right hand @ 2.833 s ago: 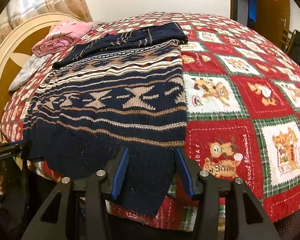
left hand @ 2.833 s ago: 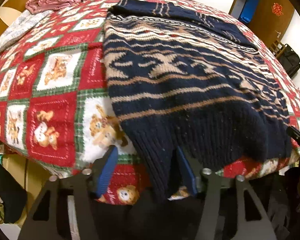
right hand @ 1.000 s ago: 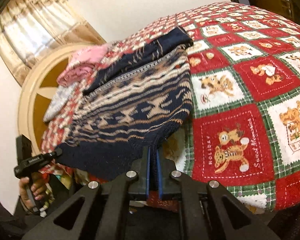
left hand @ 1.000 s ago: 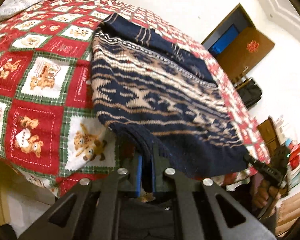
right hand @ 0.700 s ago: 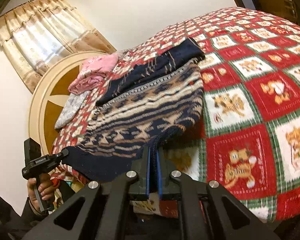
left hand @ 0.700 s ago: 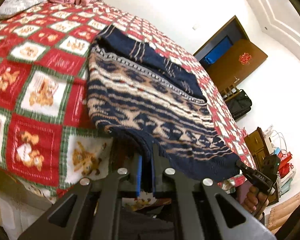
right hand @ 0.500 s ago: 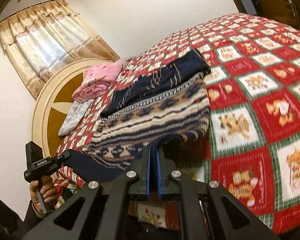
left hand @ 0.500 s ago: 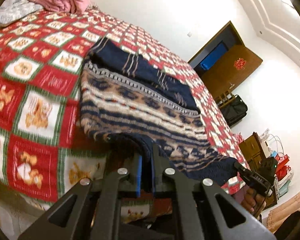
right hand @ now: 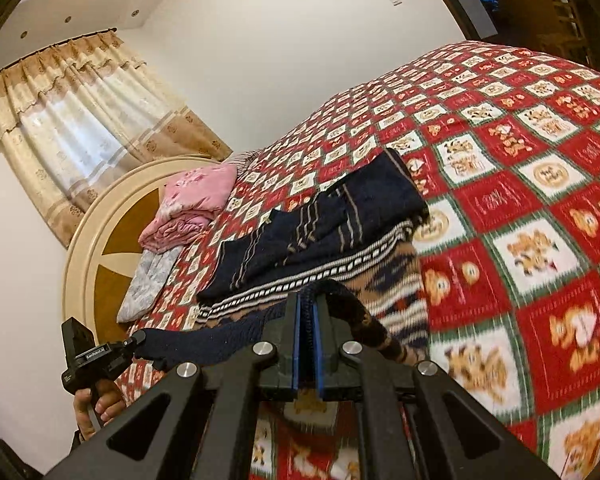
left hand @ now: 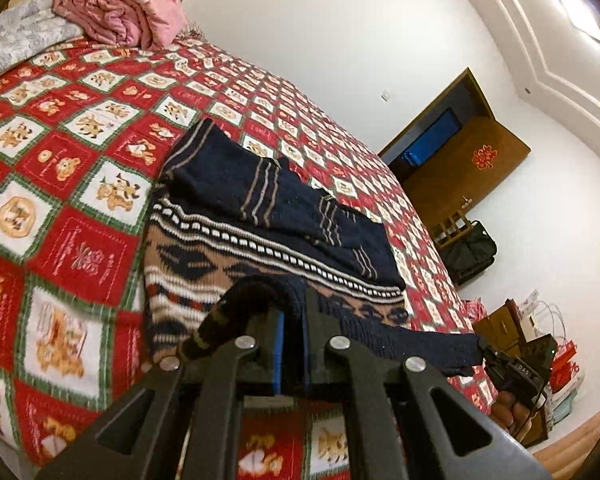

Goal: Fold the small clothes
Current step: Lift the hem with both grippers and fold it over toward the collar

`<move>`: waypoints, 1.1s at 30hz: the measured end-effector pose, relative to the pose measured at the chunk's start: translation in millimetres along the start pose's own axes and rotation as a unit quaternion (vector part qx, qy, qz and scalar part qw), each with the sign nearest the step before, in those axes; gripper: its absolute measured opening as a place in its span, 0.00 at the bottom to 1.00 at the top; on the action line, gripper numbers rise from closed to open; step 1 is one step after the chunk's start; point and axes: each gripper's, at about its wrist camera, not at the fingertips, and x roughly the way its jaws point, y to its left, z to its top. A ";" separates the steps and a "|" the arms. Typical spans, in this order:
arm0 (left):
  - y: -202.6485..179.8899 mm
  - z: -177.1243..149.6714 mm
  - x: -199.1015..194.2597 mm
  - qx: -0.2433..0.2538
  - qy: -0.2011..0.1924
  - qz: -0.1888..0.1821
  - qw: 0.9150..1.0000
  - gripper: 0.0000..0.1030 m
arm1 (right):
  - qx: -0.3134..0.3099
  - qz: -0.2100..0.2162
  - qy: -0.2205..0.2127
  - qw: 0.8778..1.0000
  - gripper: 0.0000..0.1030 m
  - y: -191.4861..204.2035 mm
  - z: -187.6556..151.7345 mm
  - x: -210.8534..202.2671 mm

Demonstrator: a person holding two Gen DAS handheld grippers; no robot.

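The blue-padded jaws of the left gripper (left hand: 291, 316) are pressed together on the ribbed hem of a navy and tan patterned knitted sweater (left hand: 268, 236), and the same hem is pinched at its other corner by the right gripper (right hand: 307, 312). Between the two grippers the dark hem is stretched in the air, above the near edge of the bed, while the rest of the sweater is spread flat toward twelve o'clock, its striped sleeves folded across the upper part.

The sweater is carried by a red, white and green checked bedspread printed with teddy bears (left hand: 80, 184), by which the whole bed is covered. At eleven o'clock in the left view a rolled pink blanket (left hand: 116, 4) is laid beside a grey patterned pillow (left hand: 20, 36). In the right view a cream and brown round headboard (right hand: 112, 240) is seen at nine o'clock, with beige curtains (right hand: 84, 120) above it. In the left view a brown wooden door with a red ornament (left hand: 468, 160) is set in the white wall at two o'clock, and a black bag (left hand: 470, 252) is placed below it.
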 end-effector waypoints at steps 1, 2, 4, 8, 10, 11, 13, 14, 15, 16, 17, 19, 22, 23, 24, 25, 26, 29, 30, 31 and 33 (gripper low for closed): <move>1.7 2.8 3.2 -0.002 0.002 0.000 1.000 0.07 | 0.000 -0.002 0.003 1.000 0.05 0.6 6.2 6.5; 2.4 7.3 8.9 -0.004 0.005 0.000 1.000 0.07 | 0.001 -0.004 0.004 1.000 0.05 0.8 10.1 11.2; 2.3 16.1 17.2 -0.004 0.008 0.000 1.000 0.07 | 0.004 -0.007 0.009 1.000 0.05 0.9 22.1 23.8; 2.0 38.4 31.6 -0.009 0.005 -0.006 1.000 0.07 | 0.009 -0.014 0.014 1.000 0.05 -0.2 45.1 45.4; 1.6 49.3 37.1 -0.010 0.001 -0.009 1.000 0.07 | 0.010 -0.017 0.019 1.000 0.05 -2.3 59.4 59.6; 1.9 56.4 40.9 -0.013 0.000 -0.013 1.000 0.07 | 0.009 -0.020 0.022 1.000 0.05 -3.2 64.5 65.3; 1.4 68.1 49.7 -0.013 0.000 -0.015 1.000 0.07 | 0.005 -0.027 0.027 0.999 0.05 -5.1 79.6 80.2; 0.5 75.4 56.0 -0.010 0.000 -0.014 1.000 0.07 | 0.005 -0.028 0.031 0.999 0.05 -6.2 85.9 86.1; 0.0 82.4 62.9 -0.008 0.000 -0.012 1.000 0.07 | 0.005 -0.029 0.034 0.999 0.05 -7.2 91.8 92.6; 0.4 87.3 68.0 -0.008 0.001 -0.012 1.000 0.07 | 0.005 -0.031 0.038 0.999 0.05 -9.1 100.1 102.1; 1.3 94.2 76.1 -0.008 0.003 -0.011 1.000 0.07 | 0.005 -0.033 0.041 0.999 0.05 -10.4 105.1 108.4; 4.9 105.3 89.6 -0.012 0.007 -0.010 1.000 0.07 | 0.007 -0.039 0.047 0.998 0.05 -14.9 117.4 126.6; 14.0 121.5 112.7 -0.022 0.014 -0.005 1.000 0.07 | 0.014 -0.042 0.063 0.997 0.05 -24.5 131.0 154.8; 18.8 126.3 120.5 -0.030 0.017 -0.005 0.999 0.07 | 0.016 -0.042 0.069 0.997 0.05 -26.7 134.0 163.0; 24.4 130.9 128.3 -0.036 0.021 -0.004 0.999 0.07 | 0.018 -0.041 0.077 0.996 0.05 -29.7 136.8 173.1; 27.1 133.4 133.1 -0.040 0.023 -0.002 0.999 0.07 | 0.023 -0.041 0.087 0.995 0.05 -35.1 141.2 188.3; 32.9 136.8 140.3 -0.045 0.025 0.002 0.999 0.07 | 0.027 -0.042 0.091 0.995 0.05 -37.6 143.2 196.9; 50.0 144.1 160.8 -0.068 0.037 0.006 0.997 0.07 | 0.055 -0.039 0.107 0.992 0.05 -56.2 157.0 235.7; 53.4 146.0 166.4 -0.072 0.039 0.012 0.997 0.07 | 0.069 -0.036 0.113 0.991 0.06 -64.4 161.7 247.3; 57.8 148.7 172.9 -0.076 0.041 0.016 0.996 0.07 | 0.090 -0.037 0.118 0.988 0.06 -74.8 165.9 258.6; 69.2 153.7 185.9 -0.099 0.047 0.017 0.994 0.09 | 0.143 -0.050 0.105 0.983 0.28 -96.9 172.5 271.1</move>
